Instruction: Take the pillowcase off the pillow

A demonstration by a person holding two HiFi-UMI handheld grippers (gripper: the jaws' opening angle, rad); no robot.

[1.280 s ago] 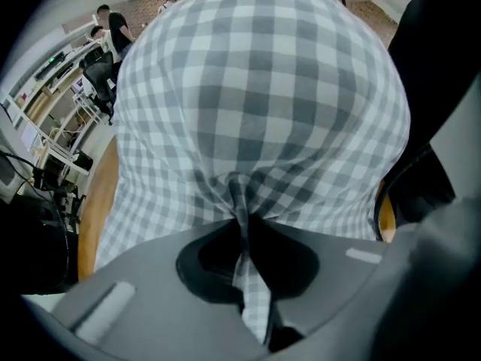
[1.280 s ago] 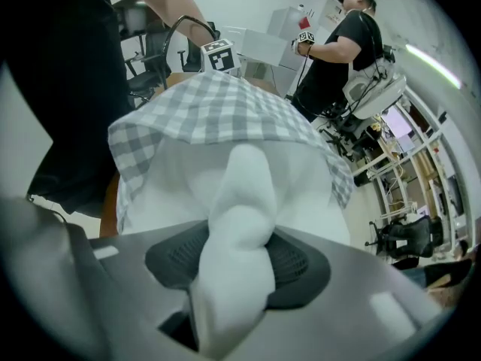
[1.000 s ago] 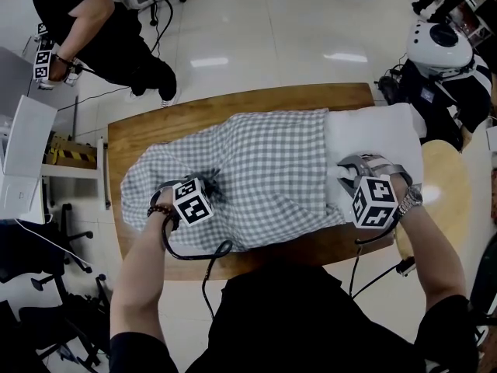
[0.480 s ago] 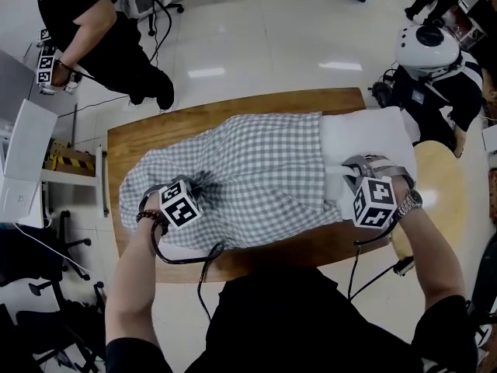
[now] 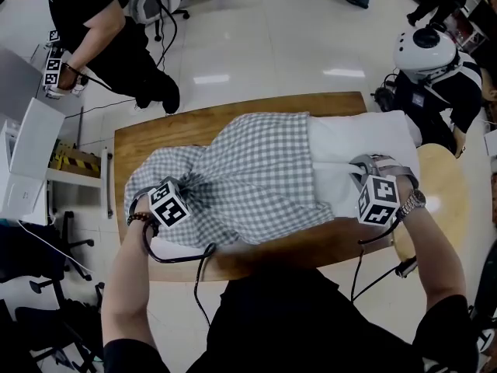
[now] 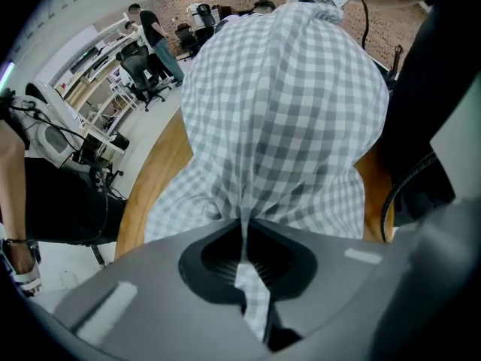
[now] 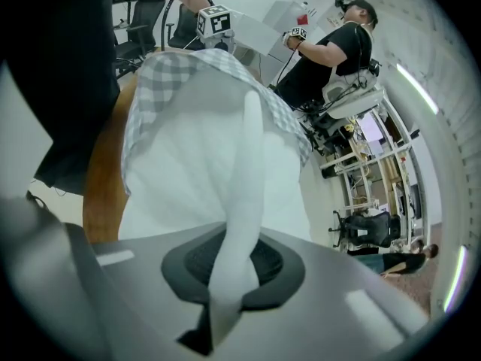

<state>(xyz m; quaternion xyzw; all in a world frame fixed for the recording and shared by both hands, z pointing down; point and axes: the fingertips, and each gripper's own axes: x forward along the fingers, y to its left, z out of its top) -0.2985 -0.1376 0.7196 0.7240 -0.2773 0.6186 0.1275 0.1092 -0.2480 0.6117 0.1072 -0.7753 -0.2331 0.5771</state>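
Observation:
A grey-and-white checked pillowcase (image 5: 248, 173) lies across the wooden table (image 5: 233, 259), covering the left part of a white pillow (image 5: 361, 138) whose right end sticks out bare. My left gripper (image 5: 180, 186) is shut on a pinched fold of the pillowcase (image 6: 278, 119) near its closed left end, and the cloth runs between the jaws. At the right, my right gripper (image 5: 359, 179) is shut on a ridge of the white pillow (image 7: 225, 171), close to the pillowcase's open edge (image 7: 188, 70).
A person in black (image 5: 101, 29) stands beyond the table's far left corner holding a marker cube. A white helmet (image 5: 423, 49) and dark gear sit at the far right. A round wooden stool (image 5: 446, 200) is beside my right arm. White boxes (image 5: 27, 154) stand at the left.
My left gripper has pulled the checked cloth leftward, bunching it, so more white pillow shows at the right. My right gripper has stayed on the pillow's end.

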